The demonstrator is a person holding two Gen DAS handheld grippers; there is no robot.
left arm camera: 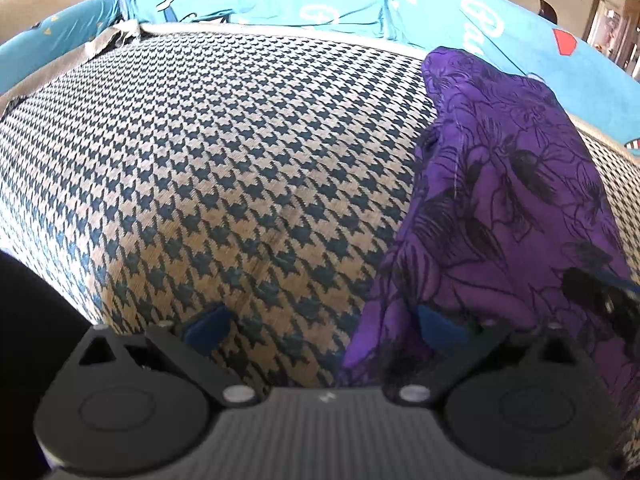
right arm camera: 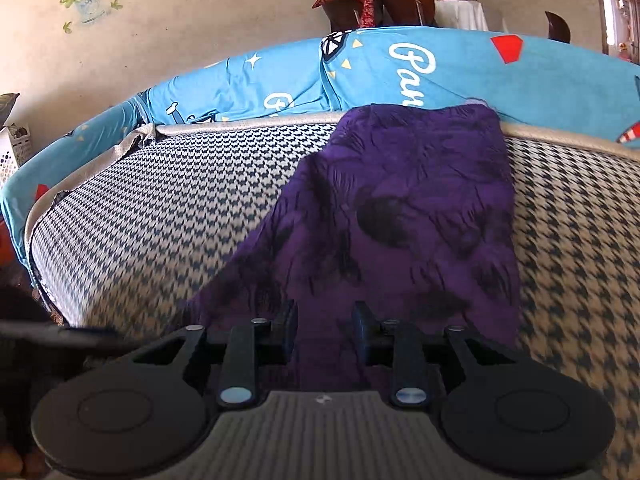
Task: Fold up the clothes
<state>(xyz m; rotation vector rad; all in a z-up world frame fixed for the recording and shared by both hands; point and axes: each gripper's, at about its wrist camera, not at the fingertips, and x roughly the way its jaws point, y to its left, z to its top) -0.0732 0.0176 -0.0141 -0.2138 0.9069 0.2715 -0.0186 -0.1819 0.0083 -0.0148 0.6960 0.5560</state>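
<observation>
A purple garment with black flower print lies on the houndstooth cushion, its far end against the blue backrest. My right gripper is over its near end. The fingers stand a narrow gap apart and purple cloth fills that gap; I see no pinch. In the left wrist view the garment rises along the right side and drapes over the right fingertip. My left gripper is wide open, low over the bare cushion, with only houndstooth fabric between its fingers.
A blue printed cover wraps the backrest and the left armrest. Behind it are a wall, dark chairs and a white basket at the far left. A dark blurred shape sits low on the left.
</observation>
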